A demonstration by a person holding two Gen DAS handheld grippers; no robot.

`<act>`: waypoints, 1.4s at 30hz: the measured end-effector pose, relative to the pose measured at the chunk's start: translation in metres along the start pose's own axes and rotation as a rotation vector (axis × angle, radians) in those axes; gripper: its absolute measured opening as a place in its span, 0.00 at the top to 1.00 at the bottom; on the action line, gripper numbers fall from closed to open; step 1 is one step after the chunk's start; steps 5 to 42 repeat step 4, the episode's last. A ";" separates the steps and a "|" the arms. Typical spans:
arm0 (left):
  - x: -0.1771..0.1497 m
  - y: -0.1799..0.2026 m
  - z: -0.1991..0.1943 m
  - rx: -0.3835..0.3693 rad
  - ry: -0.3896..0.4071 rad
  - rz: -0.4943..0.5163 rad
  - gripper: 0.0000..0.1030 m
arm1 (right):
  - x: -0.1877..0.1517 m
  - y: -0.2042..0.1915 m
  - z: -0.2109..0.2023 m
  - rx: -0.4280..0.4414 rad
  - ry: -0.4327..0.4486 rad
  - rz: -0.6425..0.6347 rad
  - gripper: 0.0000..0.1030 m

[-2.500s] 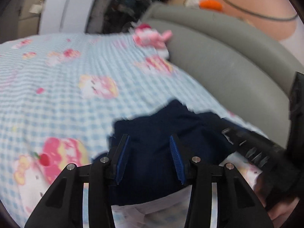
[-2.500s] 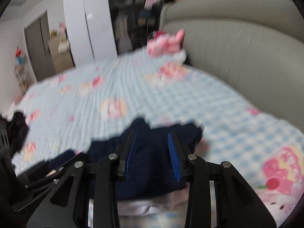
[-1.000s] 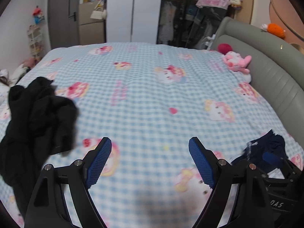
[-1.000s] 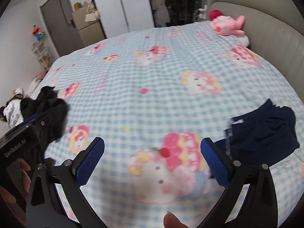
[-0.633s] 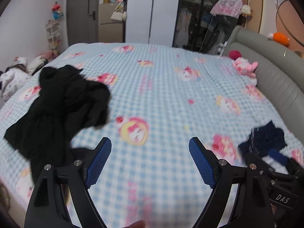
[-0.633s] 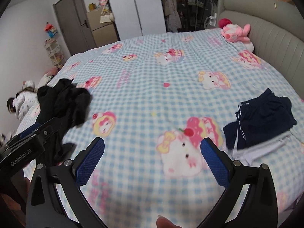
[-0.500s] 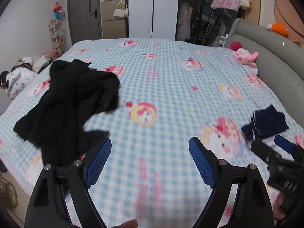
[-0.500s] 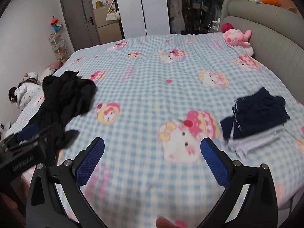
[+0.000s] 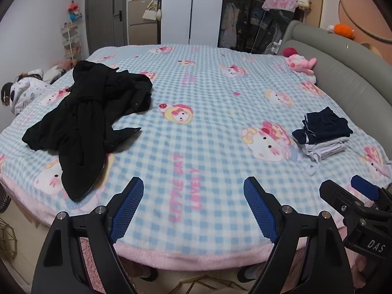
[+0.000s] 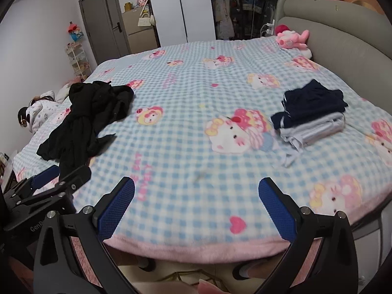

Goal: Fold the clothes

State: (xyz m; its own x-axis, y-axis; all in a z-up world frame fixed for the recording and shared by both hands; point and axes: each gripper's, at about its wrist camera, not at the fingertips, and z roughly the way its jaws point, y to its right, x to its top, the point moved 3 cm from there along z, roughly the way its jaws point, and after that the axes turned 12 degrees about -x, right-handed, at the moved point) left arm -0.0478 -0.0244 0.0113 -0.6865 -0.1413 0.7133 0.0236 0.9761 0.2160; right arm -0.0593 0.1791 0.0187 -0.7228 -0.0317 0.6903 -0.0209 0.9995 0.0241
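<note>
A crumpled black garment [image 9: 90, 115] [image 10: 90, 117] lies spread on the left side of the bed. On the right side sits a folded stack: a navy piece [image 9: 325, 125] [image 10: 311, 103] on top of a light grey one [image 9: 323, 148] [image 10: 316, 129]. My left gripper [image 9: 193, 210] hangs open over the bed's near edge, holding nothing. My right gripper [image 10: 196, 208] is open too, also empty, at the near edge. Each gripper shows at the side of the other's view: the right one [image 9: 360, 201] and the left one [image 10: 49, 183].
The bed carries a blue checked blanket [image 9: 208, 93] with cartoon prints and a pink border. A grey padded headboard [image 9: 348, 73] runs along the right. A pink plush toy [image 9: 300, 62] lies by it. Wardrobes and a door stand behind. A person lies at far left [image 9: 22, 90].
Both grippers let go of the navy piece, opened wide and drew back from the stack to the bed's near edge; the whole bed and the black garment came into view.
</note>
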 end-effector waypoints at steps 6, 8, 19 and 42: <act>-0.001 -0.001 -0.008 -0.013 0.019 -0.036 0.17 | -0.001 0.002 -0.001 0.006 0.000 -0.007 0.01; -0.001 -0.001 -0.008 -0.013 0.019 -0.036 0.17 | -0.001 0.002 -0.001 0.006 0.000 -0.007 0.01; -0.001 -0.001 -0.008 -0.013 0.019 -0.036 0.17 | -0.001 0.002 -0.001 0.006 0.000 -0.007 0.01; -0.001 -0.001 -0.008 -0.013 0.019 -0.036 0.17 | -0.001 0.002 -0.001 0.006 0.000 -0.007 0.01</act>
